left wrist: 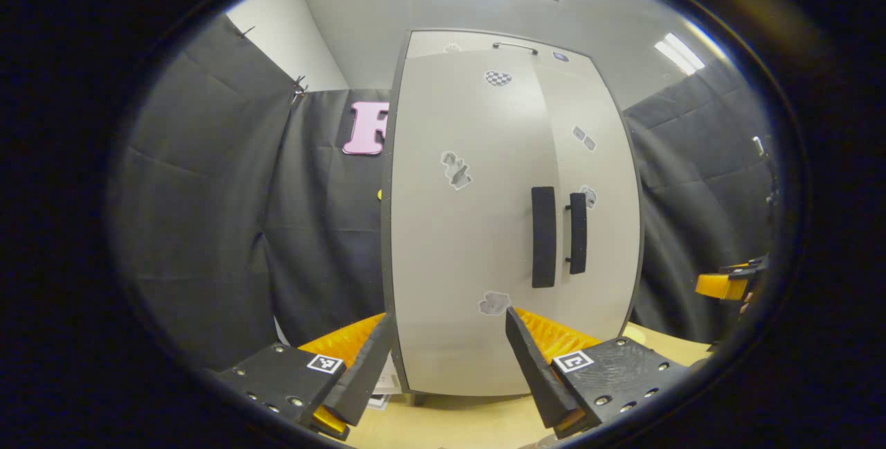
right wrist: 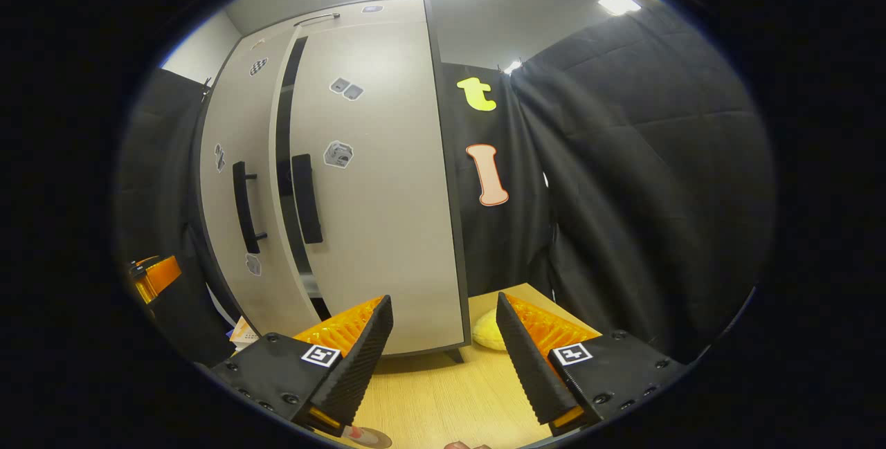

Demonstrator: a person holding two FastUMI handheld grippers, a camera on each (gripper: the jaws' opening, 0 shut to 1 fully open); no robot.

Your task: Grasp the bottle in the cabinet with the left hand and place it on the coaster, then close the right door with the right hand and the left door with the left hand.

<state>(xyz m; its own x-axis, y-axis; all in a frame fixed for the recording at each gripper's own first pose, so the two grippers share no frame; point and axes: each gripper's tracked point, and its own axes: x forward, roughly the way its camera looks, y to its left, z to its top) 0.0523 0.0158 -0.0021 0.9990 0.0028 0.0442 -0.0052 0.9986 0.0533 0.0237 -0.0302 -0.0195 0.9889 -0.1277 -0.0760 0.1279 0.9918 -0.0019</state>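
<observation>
The grey cabinet [left wrist: 484, 227] stands on the wooden table right in front of me. Its left door [left wrist: 457, 241] hangs slightly ajar, with a dark gap [right wrist: 282, 158] between it and the right door [right wrist: 374, 186], which lies flat against the cabinet. Each door carries a black vertical handle [left wrist: 543, 236], [right wrist: 306, 198]. My left gripper [left wrist: 450, 359] is open and empty, a short way in front of the left door's lower part. My right gripper [right wrist: 443, 359] is open and empty too, facing the cabinet's right corner. A small round thing [right wrist: 363, 436] is cut off at the bottom edge; I cannot tell what it is.
A yellow soft object [right wrist: 488, 330] lies on the table [right wrist: 443, 393] beside the cabinet's right side. Papers or a box [right wrist: 242, 331] sit near the cabinet's left foot. Black cloth walls close in on both sides. The other gripper [left wrist: 727, 284] hovers far right in the left gripper view.
</observation>
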